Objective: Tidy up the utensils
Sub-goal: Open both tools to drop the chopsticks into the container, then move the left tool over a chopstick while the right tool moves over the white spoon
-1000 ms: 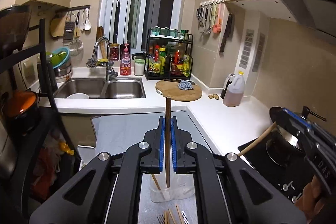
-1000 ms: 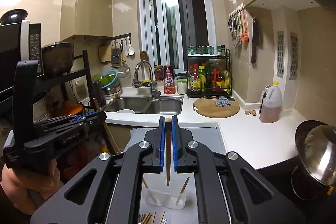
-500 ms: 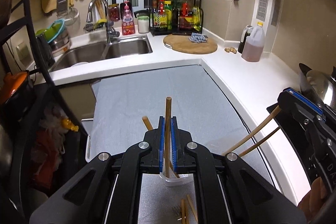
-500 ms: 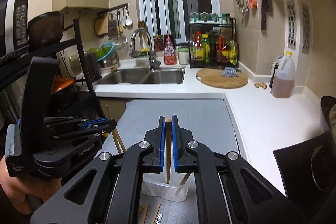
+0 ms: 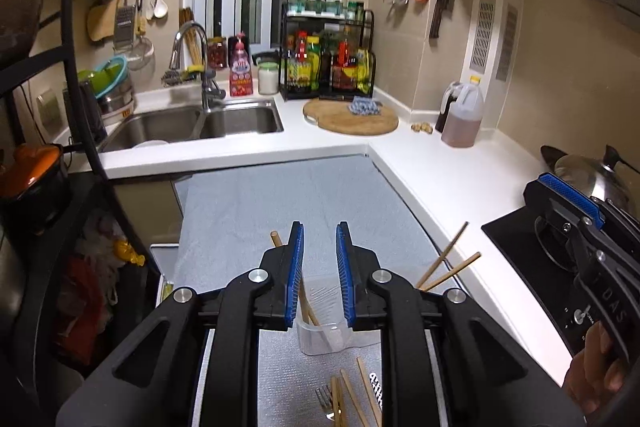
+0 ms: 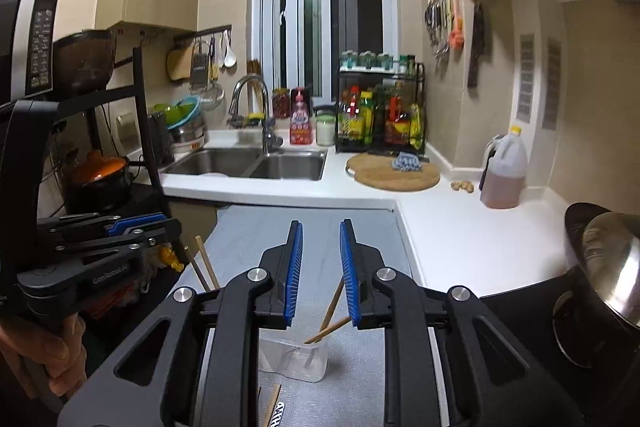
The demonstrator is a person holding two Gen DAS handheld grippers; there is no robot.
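Note:
A clear plastic cup [image 5: 322, 337] stands on the grey mat [image 5: 288, 211], below both grippers; it also shows in the right wrist view [image 6: 292, 357]. Wooden chopsticks [image 5: 446, 265] lean out of the cup, some to the right and one [image 5: 280, 247] to the left. In the right wrist view chopsticks [image 6: 330, 315] stand in the cup and more [image 6: 204, 263] stick up at left. My left gripper [image 5: 319, 275] is open and empty above the cup. My right gripper [image 6: 320, 273] is open and empty above it too. Loose chopsticks [image 5: 352, 399] and a fork [image 5: 325, 401] lie on the mat nearer me.
A double sink [image 5: 192, 125] and faucet [image 5: 196, 63] sit at the back left. A round wooden board [image 5: 352, 117], spice rack [image 5: 328, 63] and oil jug [image 5: 462, 119] stand on the white counter. A pot with lid [image 5: 588, 179] is on the hob at right. A black shelf rack [image 6: 120, 155] stands left.
Both grippers opened and let go of the chopsticks they held; those chopsticks now stand in the cup.

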